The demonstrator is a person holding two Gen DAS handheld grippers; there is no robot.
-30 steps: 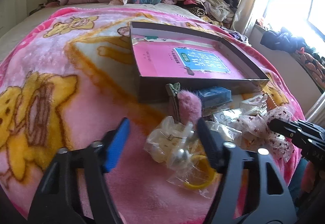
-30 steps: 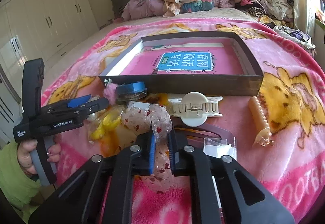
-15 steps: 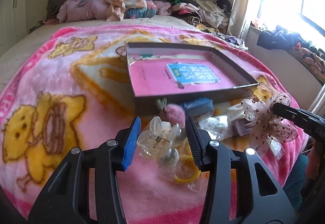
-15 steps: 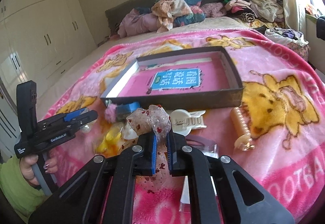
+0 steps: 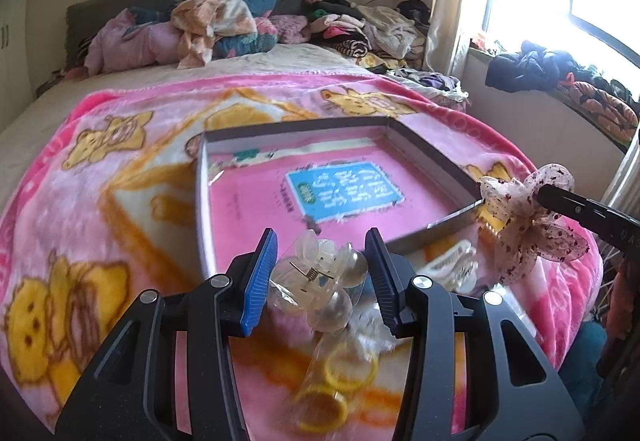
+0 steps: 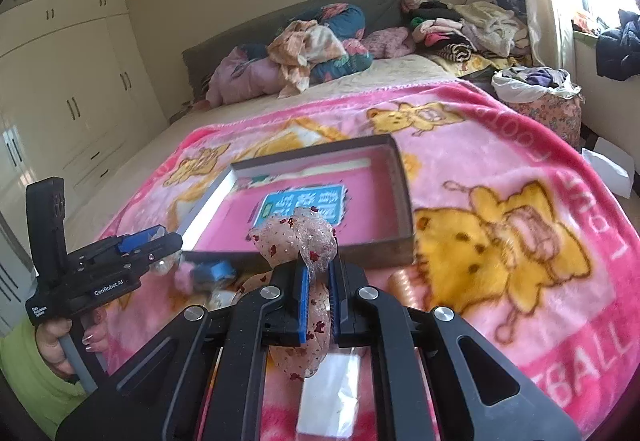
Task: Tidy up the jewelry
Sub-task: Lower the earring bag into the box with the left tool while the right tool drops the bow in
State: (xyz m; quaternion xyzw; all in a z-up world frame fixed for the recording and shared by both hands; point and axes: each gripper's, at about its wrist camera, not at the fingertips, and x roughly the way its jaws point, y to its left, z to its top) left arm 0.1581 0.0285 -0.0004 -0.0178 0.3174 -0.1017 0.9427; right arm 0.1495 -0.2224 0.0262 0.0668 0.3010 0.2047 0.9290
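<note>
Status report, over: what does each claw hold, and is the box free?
Left claw shut on clear hair clip. Right claw shut on sheer spotted bow. Box ahead open, nothing blocking.

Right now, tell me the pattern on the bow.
Sheer pale pink bow with small dark red hearts; right wrist view shows it best.

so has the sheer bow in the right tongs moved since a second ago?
Yes. In the right wrist view the sheer bow sat low over the clutter before the box; now it overlaps the box interior, lifted and carried toward it.
</note>
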